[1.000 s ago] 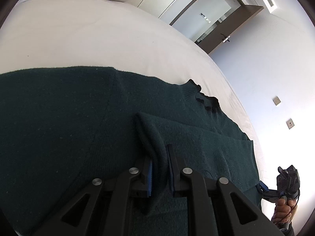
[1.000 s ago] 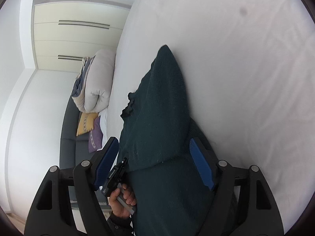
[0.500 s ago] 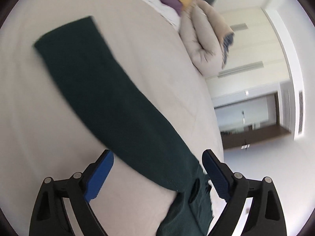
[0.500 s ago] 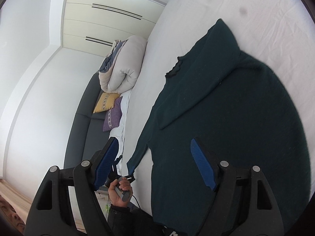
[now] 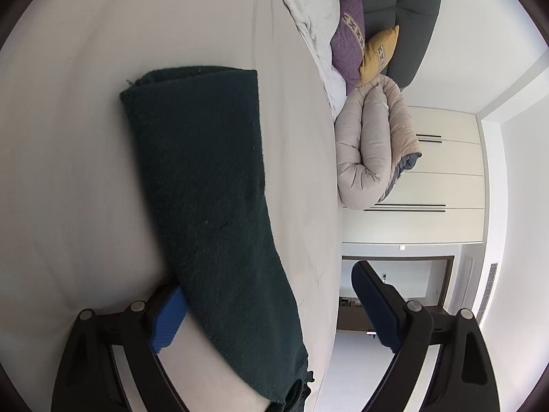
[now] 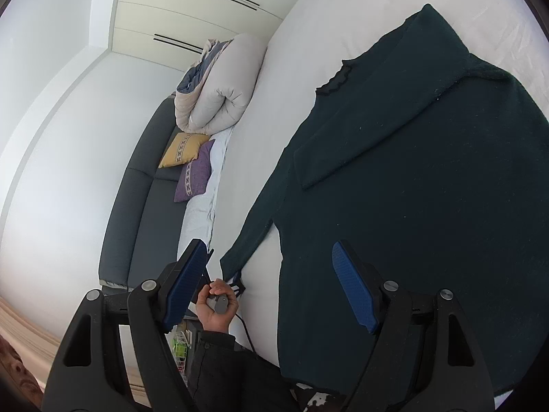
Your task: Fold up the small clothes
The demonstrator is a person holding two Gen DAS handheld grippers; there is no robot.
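Note:
A dark green sweater [image 6: 429,206] lies flat on the white bed [image 6: 343,10]. One sleeve [image 6: 377,116] is folded across its body. The other sleeve [image 5: 209,206] stretches out straight, cuff [image 5: 164,79] at the far end. My left gripper [image 5: 267,285] is open, and this sleeve runs between its blue pads [image 5: 168,319] without being pinched. In the right wrist view a hand [image 6: 216,305] holds the left gripper [image 6: 236,283] at the sleeve's end [image 6: 236,257]. My right gripper [image 6: 269,250] hangs open above the sweater's near side, holding nothing.
A rolled beige duvet [image 5: 370,144] lies at the bed's edge. Purple [image 5: 348,48] and yellow [image 5: 379,51] cushions rest against a dark grey sofa [image 6: 137,189]. White wardrobe doors [image 5: 442,171] and a doorway [image 5: 394,274] are beyond. A dark sleeve [image 6: 219,370] of the person shows below.
My left gripper let go of the folded sleeve, opened wide, rolled and swung over to the outstretched sleeve. My right gripper rose and drew back, so more of the sweater shows.

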